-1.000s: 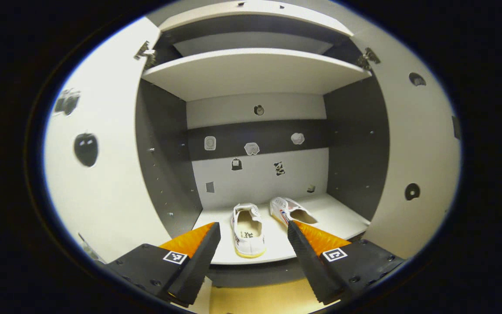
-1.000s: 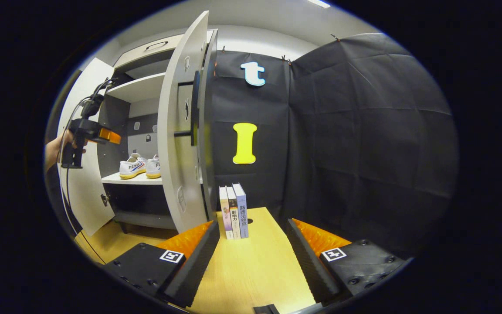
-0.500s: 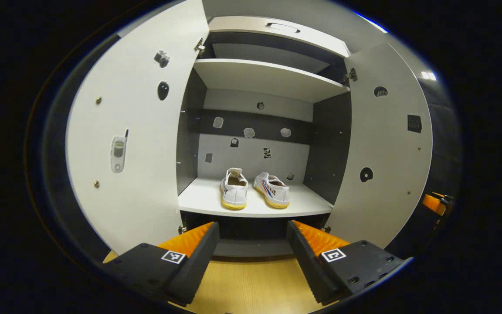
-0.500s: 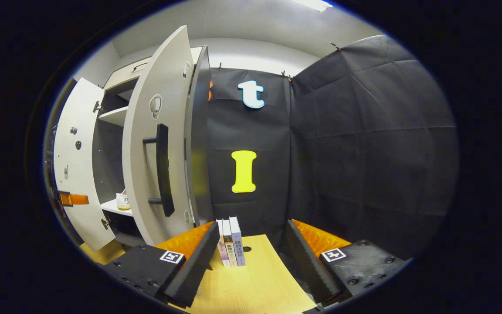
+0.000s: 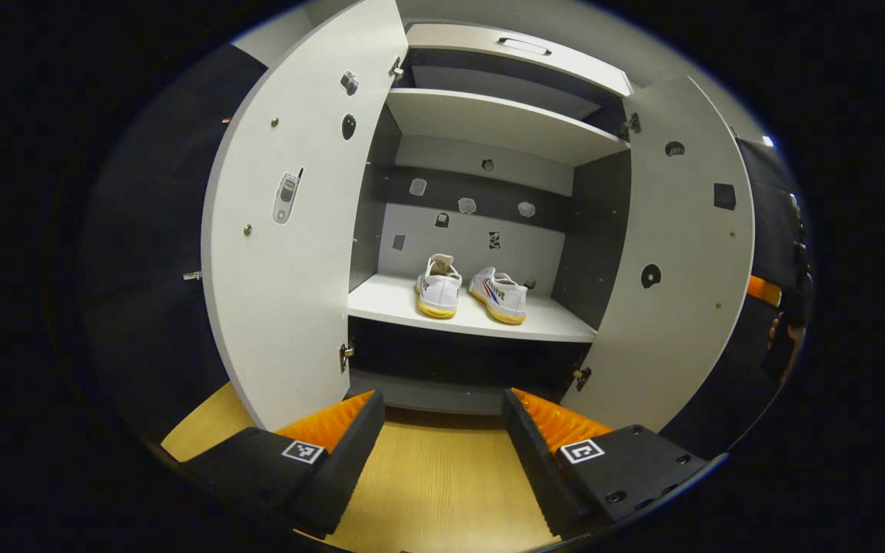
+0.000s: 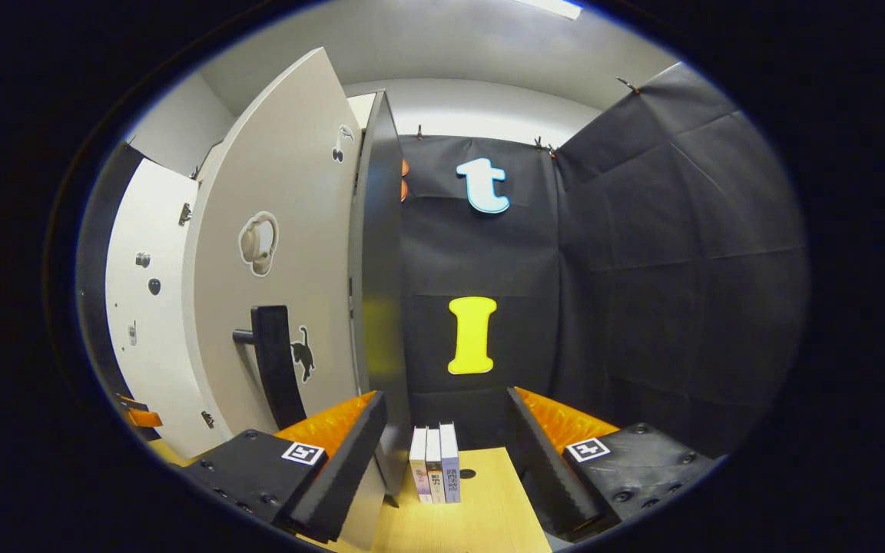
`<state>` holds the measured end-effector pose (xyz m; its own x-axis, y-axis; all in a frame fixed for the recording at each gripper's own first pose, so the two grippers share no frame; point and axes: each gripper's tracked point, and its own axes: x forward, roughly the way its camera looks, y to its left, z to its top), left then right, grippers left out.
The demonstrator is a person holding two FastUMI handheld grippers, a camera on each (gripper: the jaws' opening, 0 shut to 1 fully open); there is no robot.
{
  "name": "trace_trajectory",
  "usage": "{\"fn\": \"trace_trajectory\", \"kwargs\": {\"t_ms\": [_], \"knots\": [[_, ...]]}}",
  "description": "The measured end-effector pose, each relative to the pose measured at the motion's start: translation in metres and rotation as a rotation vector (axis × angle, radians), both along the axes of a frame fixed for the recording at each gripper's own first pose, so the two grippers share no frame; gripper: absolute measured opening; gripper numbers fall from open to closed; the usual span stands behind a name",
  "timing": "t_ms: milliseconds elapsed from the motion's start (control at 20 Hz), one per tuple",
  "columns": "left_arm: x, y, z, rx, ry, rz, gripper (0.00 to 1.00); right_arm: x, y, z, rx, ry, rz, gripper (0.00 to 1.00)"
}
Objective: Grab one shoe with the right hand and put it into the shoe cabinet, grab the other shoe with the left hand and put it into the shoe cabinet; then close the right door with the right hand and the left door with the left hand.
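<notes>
Both white canvas shoes (image 5: 473,288) sat on the shoe cabinet's white shelf (image 5: 381,303), so the doors came next. Your right gripper (image 6: 442,438), wide open and empty, had the tall grey right door (image 6: 281,261) just ahead to its left, black bar handle (image 6: 273,365) upright. Your left gripper (image 5: 442,438) was open and empty too, farther from the white left door (image 5: 296,230).

Black cloth walls (image 6: 642,269) hang from clips below a pale ceiling (image 6: 450,46) with a bright light strip (image 6: 554,8). A light wooden floor (image 5: 435,476) runs underneath. Three books (image 6: 435,475) stand upright on the wood against the cloth.
</notes>
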<state>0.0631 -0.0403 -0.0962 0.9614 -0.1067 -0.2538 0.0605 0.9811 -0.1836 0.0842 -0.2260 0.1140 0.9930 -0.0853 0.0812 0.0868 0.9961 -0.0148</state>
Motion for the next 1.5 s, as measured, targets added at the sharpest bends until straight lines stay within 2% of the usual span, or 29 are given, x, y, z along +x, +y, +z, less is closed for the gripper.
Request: {"fn": "trace_trajectory", "kwargs": {"t_ms": [150, 300, 400, 450, 550, 600, 650, 750, 900, 1100, 1300, 1500], "knots": [[-0.006, -0.009, -0.005, 0.01, 0.009, -0.019, 0.95, 0.003, 0.014, 0.003, 0.049, 0.007, 0.047, 0.98], [-0.008, -0.016, -0.003, 0.018, 0.003, -0.05, 0.95, 0.002, 0.027, 0.005, 0.05, 0.008, 0.07, 0.98], [-0.01, -0.017, -0.002, 0.02, -0.002, -0.068, 0.95, -0.001, 0.028, 0.008, 0.017, -0.009, 0.039, 1.0], [-0.01, -0.016, -0.001, 0.021, -0.006, -0.075, 0.95, -0.003, 0.029, 0.011, -0.006, -0.017, 0.021, 0.95], [-0.012, -0.012, -0.002, 0.025, -0.009, -0.084, 0.95, -0.01, 0.037, 0.021, -0.038, -0.047, 0.013, 0.97], [-0.013, -0.009, -0.003, 0.024, -0.007, -0.086, 0.95, -0.012, 0.041, 0.025, -0.044, -0.06, 0.008, 0.91], [-0.013, -0.007, -0.004, 0.017, -0.005, -0.092, 0.95, -0.013, 0.044, 0.024, -0.052, -0.059, 0.0, 1.0], [-0.016, -0.001, -0.006, -0.002, -0.002, -0.104, 0.95, -0.016, 0.05, 0.019, -0.033, -0.045, -0.014, 0.96], [-0.021, 0.016, -0.007, -0.009, 0.003, -0.109, 0.95, -0.016, 0.062, 0.016, 0.029, -0.031, -0.035, 0.96], [-0.031, 0.047, -0.01, -0.002, 0.005, -0.092, 0.95, -0.014, 0.092, 0.012, 0.016, -0.028, -0.026, 1.0], [-0.044, 0.081, -0.014, 0.016, 0.009, -0.039, 0.95, -0.001, 0.137, 0.009, -0.012, -0.024, 0.018, 0.98], [-0.054, 0.107, -0.016, -0.027, 0.012, 0.006, 0.95, 0.021, 0.184, 0.003, -0.032, -0.017, 0.063, 0.98]]}}
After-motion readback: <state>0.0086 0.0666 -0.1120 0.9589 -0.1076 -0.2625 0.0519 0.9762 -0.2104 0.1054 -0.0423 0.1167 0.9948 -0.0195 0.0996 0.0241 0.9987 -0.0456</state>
